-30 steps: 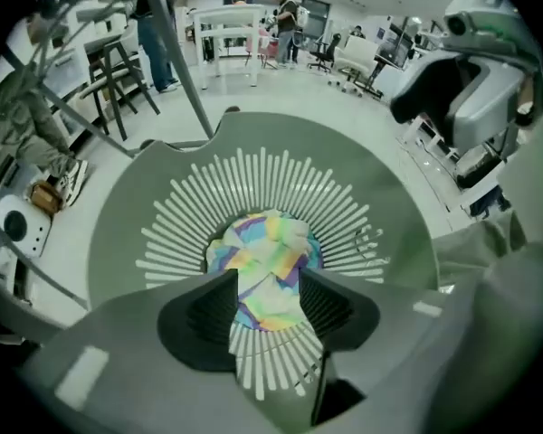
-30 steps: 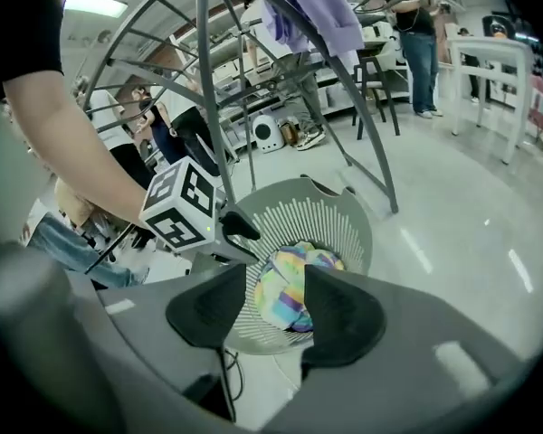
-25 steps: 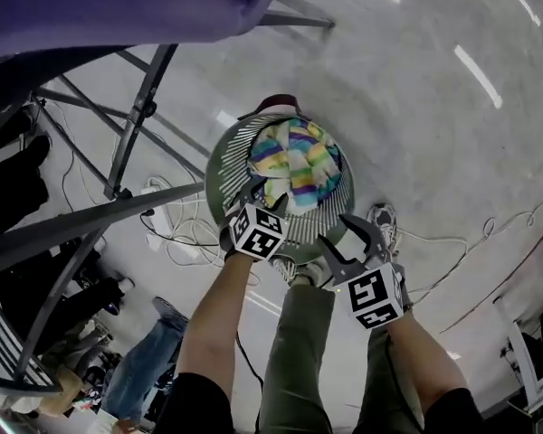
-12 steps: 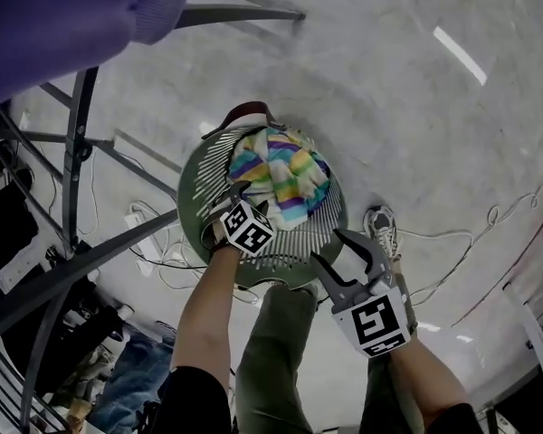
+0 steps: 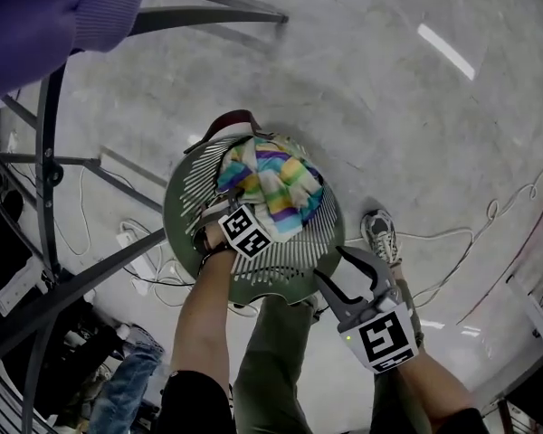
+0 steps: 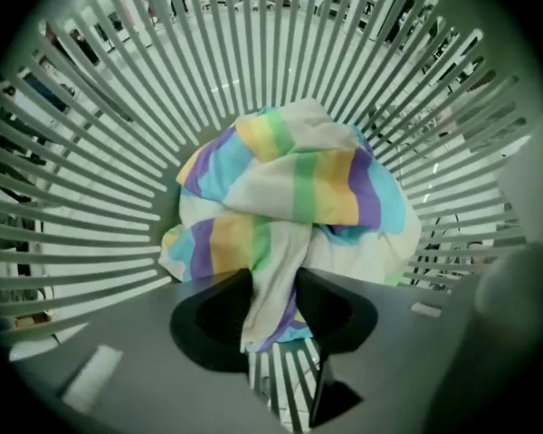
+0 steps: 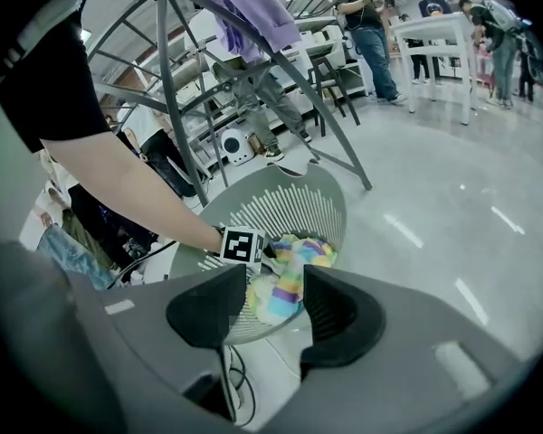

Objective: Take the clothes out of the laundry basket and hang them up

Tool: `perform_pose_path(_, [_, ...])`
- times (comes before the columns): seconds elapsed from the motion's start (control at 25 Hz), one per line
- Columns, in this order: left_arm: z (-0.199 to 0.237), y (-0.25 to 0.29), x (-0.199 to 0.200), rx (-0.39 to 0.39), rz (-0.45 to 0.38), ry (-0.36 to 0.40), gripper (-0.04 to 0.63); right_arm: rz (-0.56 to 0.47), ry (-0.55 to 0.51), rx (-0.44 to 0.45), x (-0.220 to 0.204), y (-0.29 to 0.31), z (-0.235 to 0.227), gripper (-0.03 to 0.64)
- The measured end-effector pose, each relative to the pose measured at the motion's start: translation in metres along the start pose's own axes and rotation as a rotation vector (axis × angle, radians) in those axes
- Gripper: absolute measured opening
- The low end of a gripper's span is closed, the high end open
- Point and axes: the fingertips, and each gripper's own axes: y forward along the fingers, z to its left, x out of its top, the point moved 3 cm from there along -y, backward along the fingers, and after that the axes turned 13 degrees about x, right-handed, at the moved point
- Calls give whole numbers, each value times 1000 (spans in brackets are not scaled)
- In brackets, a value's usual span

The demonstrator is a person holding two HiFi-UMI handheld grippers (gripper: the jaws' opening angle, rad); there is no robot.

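Note:
A striped pastel cloth (image 5: pixel 270 181) lies bunched in the round grey slatted laundry basket (image 5: pixel 176 215) on the floor. My left gripper (image 5: pixel 235 208) points straight down into the basket. In the left gripper view its jaws (image 6: pixel 273 292) have just been closing, and a hanging fold of the cloth (image 6: pixel 294 183) is pinched between the pads. My right gripper (image 5: pixel 337 265) hovers open outside the basket's near rim, with nothing in it. In the right gripper view the right gripper (image 7: pixel 276 301) looks at the basket (image 7: pixel 290 206) and the cloth (image 7: pixel 285 278) from a distance.
A purple garment (image 5: pixel 36 16) hangs on the metal drying rack (image 5: pixel 81 269) at the left. Cables (image 5: pixel 489 233) trail over the glossy floor at the right. The person's shoe (image 5: pixel 380 233) stands beside the basket. People and a white table (image 7: pixel 434 34) are far behind.
My left gripper has sunk deeper into the basket and turned at the wrist, onto the striped cloth. The right gripper has stayed near the rim.

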Motion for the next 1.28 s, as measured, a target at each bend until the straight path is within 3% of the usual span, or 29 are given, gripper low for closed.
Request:
perform_pose_path(0.12, [8, -15, 5, 13, -29, -58, 43, 2, 0, -17, -1, -9, -3, 198])
perform_pose_path(0.16, [10, -23, 6, 8, -42, -84, 35, 1, 4, -22, 1, -13, -2, 198])
perform_pose_path(0.52, [42, -140, 19, 39, -194, -329, 25, -36, -8, -8, 42, -45, 16, 196])
perform_pose_path(0.76, [62, -206, 14, 79, -199, -477, 21, -22, -36, 33, 67, -67, 12, 196])
perform_pose_path(1.28, [67, -363, 46, 197, -334, -578, 21, 68, -148, 82, 100, -105, 26, 196])
